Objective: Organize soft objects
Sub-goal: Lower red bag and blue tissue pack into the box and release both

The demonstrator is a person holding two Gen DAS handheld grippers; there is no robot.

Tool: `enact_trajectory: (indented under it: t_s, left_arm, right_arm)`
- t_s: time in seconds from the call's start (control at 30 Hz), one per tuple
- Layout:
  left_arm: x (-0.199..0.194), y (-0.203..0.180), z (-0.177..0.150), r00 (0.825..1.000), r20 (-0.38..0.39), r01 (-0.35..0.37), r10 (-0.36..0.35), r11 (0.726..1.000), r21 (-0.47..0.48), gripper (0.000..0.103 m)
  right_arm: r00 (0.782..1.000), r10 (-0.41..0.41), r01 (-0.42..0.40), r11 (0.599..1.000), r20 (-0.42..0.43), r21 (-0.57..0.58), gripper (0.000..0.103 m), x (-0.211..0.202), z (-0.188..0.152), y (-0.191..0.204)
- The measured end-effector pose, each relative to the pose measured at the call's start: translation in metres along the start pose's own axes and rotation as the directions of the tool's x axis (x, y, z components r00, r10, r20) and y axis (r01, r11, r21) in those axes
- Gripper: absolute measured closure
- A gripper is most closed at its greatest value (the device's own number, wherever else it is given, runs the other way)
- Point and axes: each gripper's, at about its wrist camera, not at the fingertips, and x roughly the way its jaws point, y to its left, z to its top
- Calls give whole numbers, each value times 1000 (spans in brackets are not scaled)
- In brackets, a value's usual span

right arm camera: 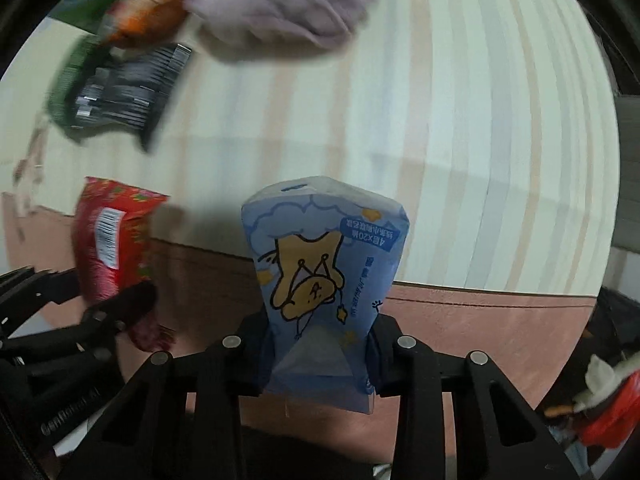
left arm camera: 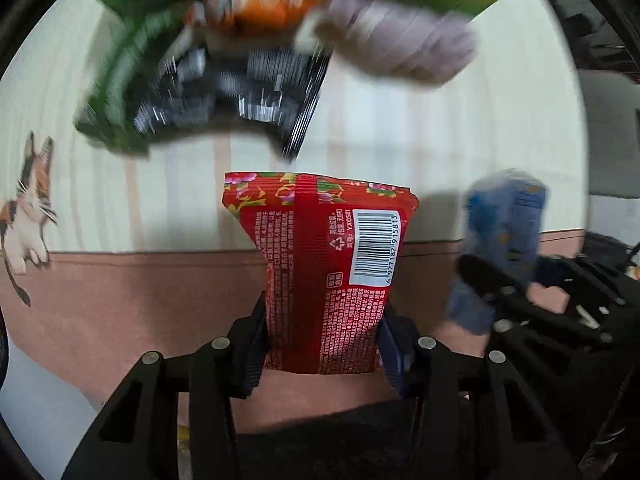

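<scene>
Red packet (left arm camera: 324, 276) clamped btwn left jaws; blue pack (right arm camera: 324, 280) btwn right jaws.

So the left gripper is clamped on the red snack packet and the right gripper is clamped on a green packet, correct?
Not quite. The left gripper does clamp the red snack packet, but the right gripper clamps a light blue tissue pack printed with a cartoon bear, as the right wrist view shows. The green packet lies on the striped tablecloth.
</scene>
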Motion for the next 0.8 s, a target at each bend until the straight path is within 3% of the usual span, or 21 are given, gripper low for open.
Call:
enact_trajectory:
  t_s: [0.1, 0.27, 0.37, 0.47, 0.67, 0.8]
  left_arm:
    - [-50, 0, 4, 994, 96, 43, -43, 999, -2, 58]
    - [-137, 11, 42, 965, 242, 101, -96, 995, -5, 58]
    - [-180, 25, 90, 947, 308, 97, -90, 995, -6, 58]
    - [-204, 52, 152, 943, 327, 59, -51, 998, -14, 58]
    - [-179, 79, 264, 970, 240, 48, -35, 998, -49, 58]
    - [-138, 84, 310, 986, 161, 42, -31, 997, -64, 58]
  right_arm:
    - [995, 65, -64, 998, 82, -6, 65, -49, 5, 9]
    - [963, 159, -161, 987, 216, -8, 65, -136, 39, 5]
    - [945, 159, -164, 986, 284, -6, 65, -173, 73, 1]
    - [938, 147, -161, 987, 313, 20, 65, -193, 119, -6]
    - [964, 80, -103, 992, 255, 75, 65, -166, 196, -20]
    - [986, 25, -42, 994, 163, 99, 65, -129, 233, -23]
